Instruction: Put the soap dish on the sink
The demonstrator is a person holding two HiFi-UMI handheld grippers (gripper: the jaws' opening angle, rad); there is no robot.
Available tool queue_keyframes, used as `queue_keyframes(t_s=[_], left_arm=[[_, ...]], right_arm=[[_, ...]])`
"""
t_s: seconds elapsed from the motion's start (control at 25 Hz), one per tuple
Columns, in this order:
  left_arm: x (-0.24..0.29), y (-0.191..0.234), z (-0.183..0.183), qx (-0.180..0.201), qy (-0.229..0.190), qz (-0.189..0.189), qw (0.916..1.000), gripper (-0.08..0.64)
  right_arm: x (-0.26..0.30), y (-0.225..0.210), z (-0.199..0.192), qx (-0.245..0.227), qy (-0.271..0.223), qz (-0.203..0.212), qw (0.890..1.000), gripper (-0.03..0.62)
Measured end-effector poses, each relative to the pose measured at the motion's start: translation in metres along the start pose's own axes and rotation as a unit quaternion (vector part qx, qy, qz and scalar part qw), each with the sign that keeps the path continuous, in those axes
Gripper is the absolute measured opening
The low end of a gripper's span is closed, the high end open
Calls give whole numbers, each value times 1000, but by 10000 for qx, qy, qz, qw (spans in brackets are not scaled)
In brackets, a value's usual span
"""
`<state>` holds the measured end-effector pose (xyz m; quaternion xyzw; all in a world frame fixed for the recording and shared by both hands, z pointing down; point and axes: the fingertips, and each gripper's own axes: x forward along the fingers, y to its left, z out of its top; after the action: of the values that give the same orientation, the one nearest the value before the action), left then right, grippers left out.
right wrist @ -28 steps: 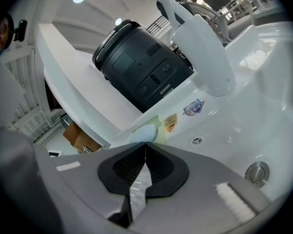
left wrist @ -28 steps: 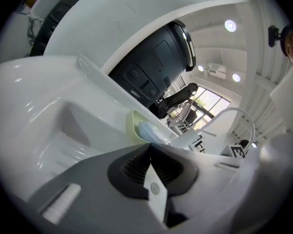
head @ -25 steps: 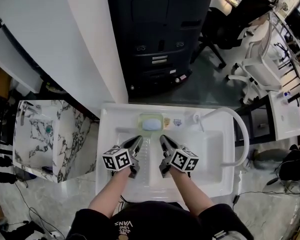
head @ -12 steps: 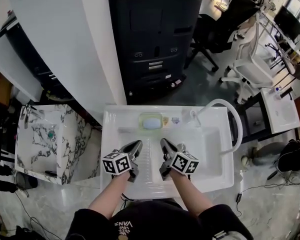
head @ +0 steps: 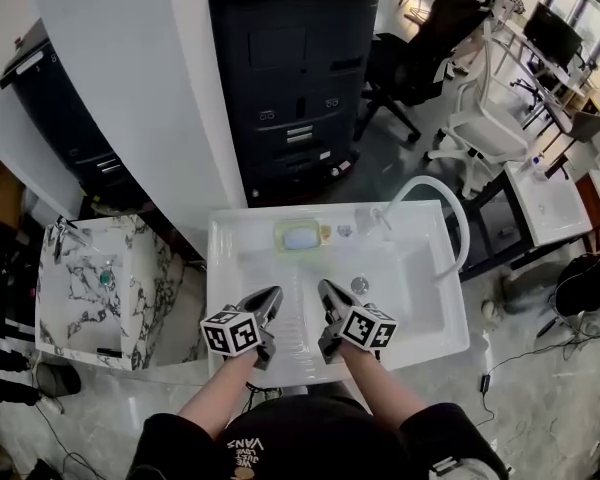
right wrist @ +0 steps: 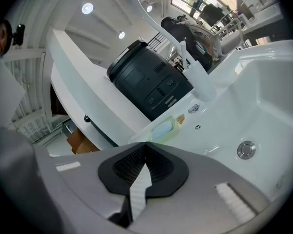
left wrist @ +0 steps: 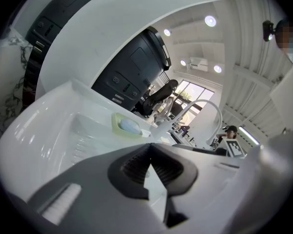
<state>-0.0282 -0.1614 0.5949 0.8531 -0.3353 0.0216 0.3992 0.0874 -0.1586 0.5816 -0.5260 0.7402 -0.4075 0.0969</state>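
A pale green soap dish holding a light blue soap bar rests on the back ledge of the white sink. The same dish shows ahead in the left gripper view, and the dish also appears in the right gripper view. My left gripper hovers over the sink's front part, shut and empty. Beside it, my right gripper is shut too, with nothing between its tips. Both point toward the dish from well short of it.
A curved white faucet stands at the sink's back right, and a drain lies in the basin. A marble-patterned cabinet stands left. A large black machine and office chairs lie beyond.
Both grippers have drawn back from the dish toward the sink's front edge and risen a little. The head view has shifted, showing more of the room behind.
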Motion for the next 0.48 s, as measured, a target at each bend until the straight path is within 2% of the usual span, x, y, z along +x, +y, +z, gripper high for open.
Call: queue_keyframes(t_s=[0.48], left_arm=[[-45,-23,-32,247,159,-234,9993,52]], right_arm=[[-50,18,-33,26,-255,-98,9996,3]])
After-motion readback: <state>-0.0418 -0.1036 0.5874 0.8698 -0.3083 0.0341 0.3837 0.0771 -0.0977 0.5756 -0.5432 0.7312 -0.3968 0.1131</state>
